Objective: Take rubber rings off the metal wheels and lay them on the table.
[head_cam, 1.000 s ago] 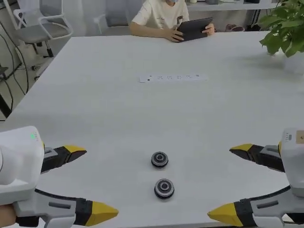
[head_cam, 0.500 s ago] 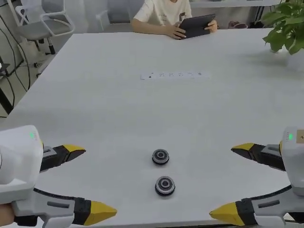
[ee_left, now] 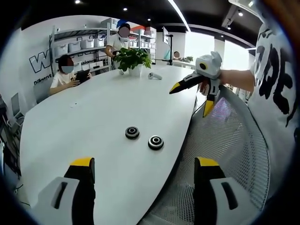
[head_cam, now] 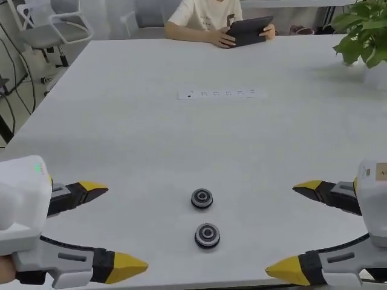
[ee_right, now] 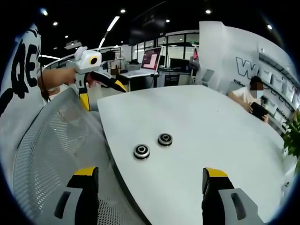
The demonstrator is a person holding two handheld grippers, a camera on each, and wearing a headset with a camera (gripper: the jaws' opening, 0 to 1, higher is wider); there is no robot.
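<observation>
Two of them to deal with: the far wheel [head_cam: 202, 198] and the near wheel [head_cam: 207, 235] lie flat in the lower middle of the head view, close together but not touching, on the bare white table [head_cam: 181, 139]. As far as I can tell, both still wear their dark rubber rings [head_cam: 197, 237], so I'd say nothing is off yet.

The left tool [head_cam: 121, 226] hangs at the lower left and the right tool [head_cam: 285, 229] at the lower right. Both have their jaws spread wide and hold nothing, and both are well apart from the wheels.

What could go wrong, my guess:
- Those wheels look small and smooth, so a one-sided pinch could just push one sliding across the table instead of gripping it.
- The near wheel sits toward the table's front edge, so a nudge that way could send it over.
- Pulling on a ring without the other tool pinning the wheel probably just lifts the whole thing.
- A stretched ring could snap free and fly off.

Head count: two wheels, two rings (one each), two tools, one outlet strip [head_cam: 221, 94] in the upper middle, one plant [head_cam: 363, 36] at the upper right, and one person [head_cam: 208, 18] at the top with one tablet [head_cam: 248, 31].
</observation>
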